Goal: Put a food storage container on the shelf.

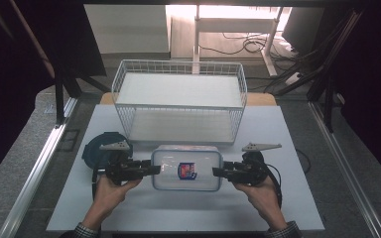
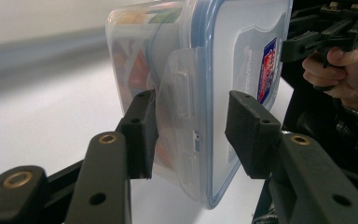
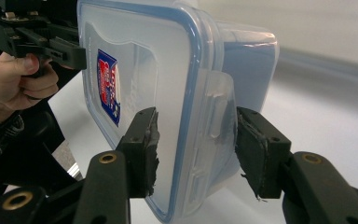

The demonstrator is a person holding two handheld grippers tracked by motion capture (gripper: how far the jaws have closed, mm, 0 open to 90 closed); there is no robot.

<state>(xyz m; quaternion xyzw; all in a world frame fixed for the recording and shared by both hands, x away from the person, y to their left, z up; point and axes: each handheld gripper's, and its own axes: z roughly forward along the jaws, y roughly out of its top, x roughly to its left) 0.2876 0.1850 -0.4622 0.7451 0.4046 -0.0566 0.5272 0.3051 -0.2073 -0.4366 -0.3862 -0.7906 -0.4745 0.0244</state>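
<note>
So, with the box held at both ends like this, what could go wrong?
1. Each gripper, left and right, grips the box only at an end latch. The grip is narrow, so the box may tilt or slip.
2. A squeezed latch could pop open.
3. The wire basket stands close behind; the box might hit its rim.

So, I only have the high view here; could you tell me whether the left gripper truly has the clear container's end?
Observer: Yes. The left gripper has its pads either side of the container at its end latch, one on the lid side and one on the base side.
Operator: And the right one, please?
Observer: The right gripper clamps the opposite latch flap the same way.
Operator: Is anything inside?
Observer: Orange, red and green contents show through the side wall.
</note>
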